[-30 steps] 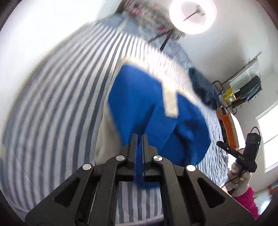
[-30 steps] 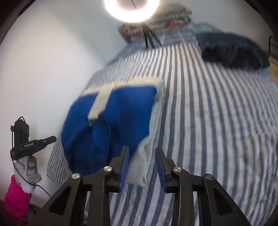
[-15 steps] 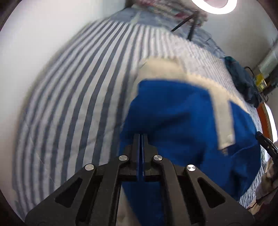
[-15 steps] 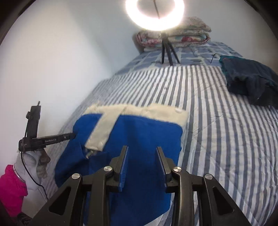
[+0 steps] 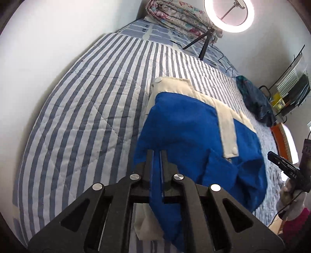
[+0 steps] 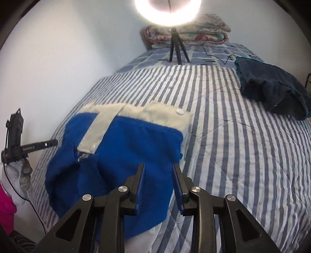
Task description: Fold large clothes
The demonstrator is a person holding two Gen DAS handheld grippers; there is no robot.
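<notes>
In the left wrist view, a white wall fills the nine o'clock side. A bed point(image 5: 81, 109) with a blue-and-white striped quilt runs from seven o'clock up to one o'clock. At six o'clock the left tongs point(image 5: 156, 155) are clenched on a fold of a blue fleece garment point(image 5: 186, 128), likely to carry that edge across for a fold. The garment, trimmed in cream, lies on the quilt from centre toward four o'clock. A ring light point(image 5: 229, 13) glows at one o'clock beside a folded floral blanket point(image 5: 180, 15). A dark garment point(image 5: 254, 101) sits at three o'clock.

In the right wrist view, a gloved hand point(image 6: 18, 175) holds the other handle at nine o'clock. The blue garment spreads from eight o'clock to centre, its cream band toward twelve o'clock. At six o'clock the right tongs point(image 6: 158, 173) are released: the jaws stand apart over the blue cloth without pinching it, and have just been closing slightly. This side seems already laid down. The dark garment lies at two o'clock, well apart.
</notes>
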